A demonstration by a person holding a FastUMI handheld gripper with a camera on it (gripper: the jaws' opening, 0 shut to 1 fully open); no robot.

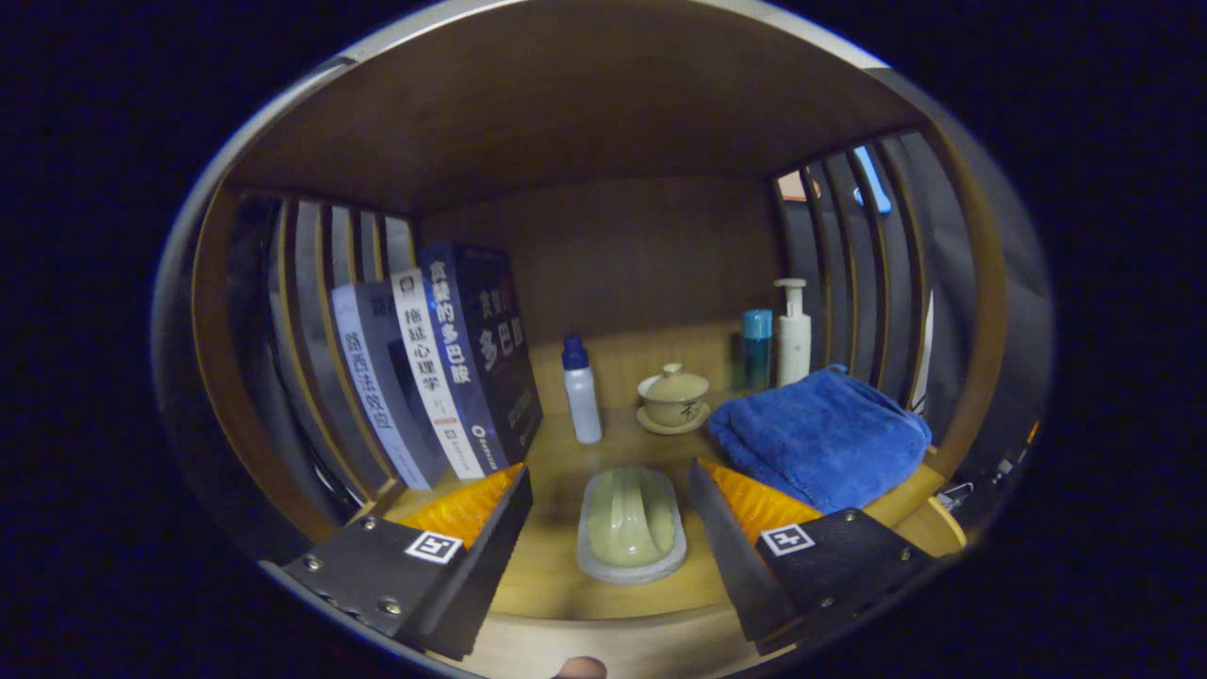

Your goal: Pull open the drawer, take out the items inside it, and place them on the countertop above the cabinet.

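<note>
tool point(608, 514) wide open, straddling green dish point(631, 523)

The blue towel point(818, 434) hid the foot of the teal bottle point(756, 349) and of the pump bottle point(794, 332) behind it. The leaning books point(443, 377) covered the slatted wall's lower part. Whether the jaws touched the pale green dish point(631, 521) between them could not be told.

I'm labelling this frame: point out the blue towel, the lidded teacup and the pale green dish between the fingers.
blue towel point(818, 436): gripper view, middle of its folded top.
lidded teacup point(673, 393): gripper view, its lid.
pale green dish point(631, 519): gripper view, its raised centre.
</note>
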